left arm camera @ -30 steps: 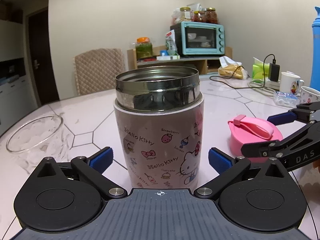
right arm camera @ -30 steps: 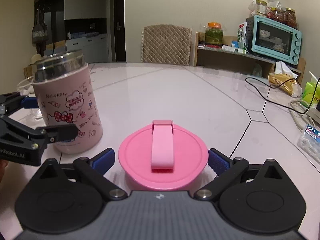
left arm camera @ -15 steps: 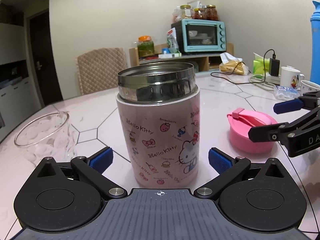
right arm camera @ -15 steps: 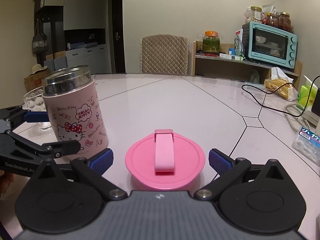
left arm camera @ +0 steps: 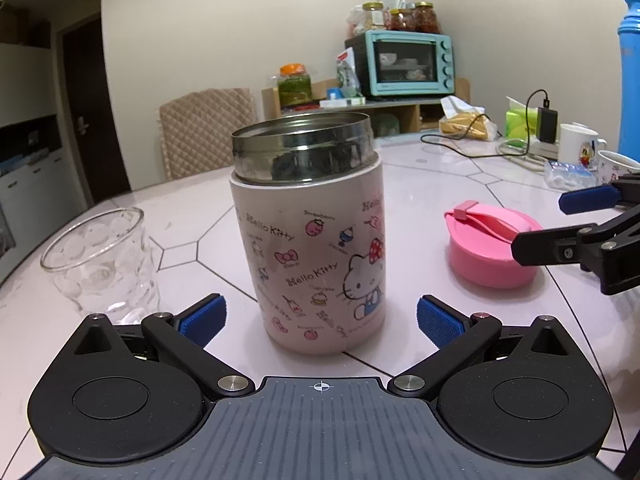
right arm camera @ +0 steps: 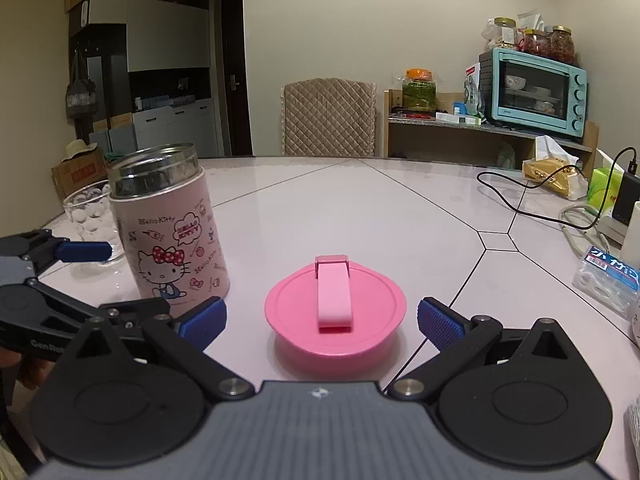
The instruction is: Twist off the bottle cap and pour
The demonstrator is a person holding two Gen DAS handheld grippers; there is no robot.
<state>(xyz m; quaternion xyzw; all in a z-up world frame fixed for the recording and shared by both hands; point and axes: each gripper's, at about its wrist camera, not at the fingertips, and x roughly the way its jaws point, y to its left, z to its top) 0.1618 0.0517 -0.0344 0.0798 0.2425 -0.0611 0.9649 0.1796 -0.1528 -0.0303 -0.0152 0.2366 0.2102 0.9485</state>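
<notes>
A pink Hello Kitty bottle (left arm camera: pixel 316 248) with an open steel mouth stands upright on the table; it also shows in the right wrist view (right arm camera: pixel 172 232). My left gripper (left arm camera: pixel 320 316) is open, its blue pads apart on either side just short of the bottle. The pink cap (right arm camera: pixel 335 308) lies on the table, strap up, also seen in the left wrist view (left arm camera: pixel 490 248). My right gripper (right arm camera: pixel 320 318) is open with its pads a little behind the cap, not touching it. A clear glass (left arm camera: pixel 100 264) stands left of the bottle.
White mugs (left arm camera: pixel 578 148), a blue bottle (left arm camera: pixel 630 80), a charger cable (right arm camera: pixel 520 200) and a plastic packet (right arm camera: pixel 608 280) sit at the table's right side. A quilted chair (right arm camera: pixel 328 116) and a shelf with a teal oven (right arm camera: pixel 536 92) are behind the table.
Both grippers have pulled back and risen; the bottle and the cap look smaller and farther away. Both stay open. Bottle, cap and glass have not moved.
</notes>
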